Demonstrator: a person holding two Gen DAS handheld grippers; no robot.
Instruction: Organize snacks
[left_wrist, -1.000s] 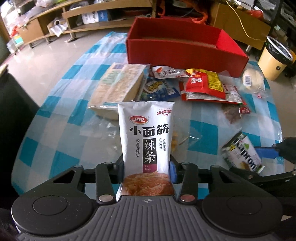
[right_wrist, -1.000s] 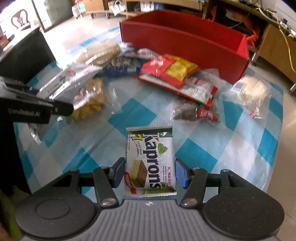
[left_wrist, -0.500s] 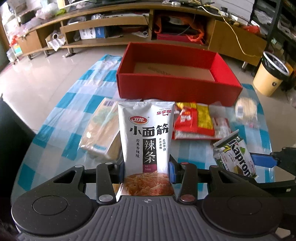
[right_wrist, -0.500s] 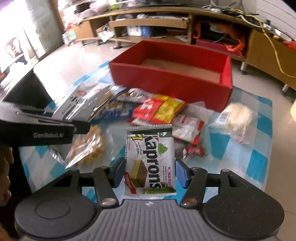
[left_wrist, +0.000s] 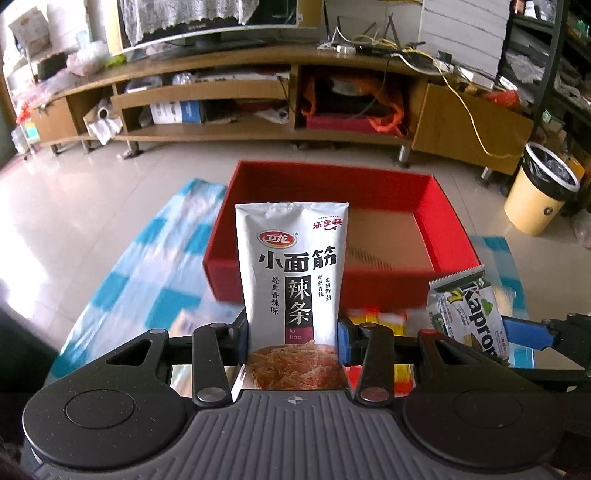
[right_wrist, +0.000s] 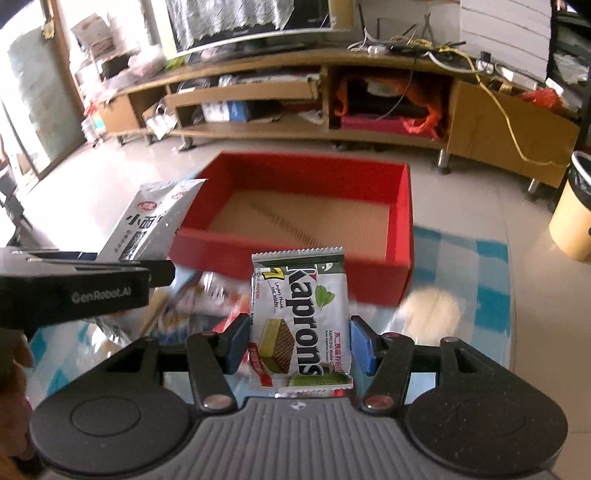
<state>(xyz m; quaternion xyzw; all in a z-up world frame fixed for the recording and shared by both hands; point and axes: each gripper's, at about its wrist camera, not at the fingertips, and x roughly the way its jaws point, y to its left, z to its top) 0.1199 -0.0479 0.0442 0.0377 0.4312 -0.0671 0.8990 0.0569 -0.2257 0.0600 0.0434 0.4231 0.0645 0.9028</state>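
My left gripper is shut on a white spicy-strip snack bag that stands upright between its pads, just short of the red box. The box's cardboard floor shows nothing inside. My right gripper is shut on a green and white Kaprons wafer pack, also held upright in front of the red box. From the left wrist view the wafer pack shows at the right; from the right wrist view the white bag and left gripper show at the left.
The box sits at the far end of a table with a blue and white checked cloth. Several more snack packets lie blurred under the grippers. Beyond are a wooden TV stand and a yellow bin on the floor.
Both grippers have risen and moved forward toward the red box with their packs still held. The loose snacks on the cloth have slid under the grippers, and the box's inside has come into view.
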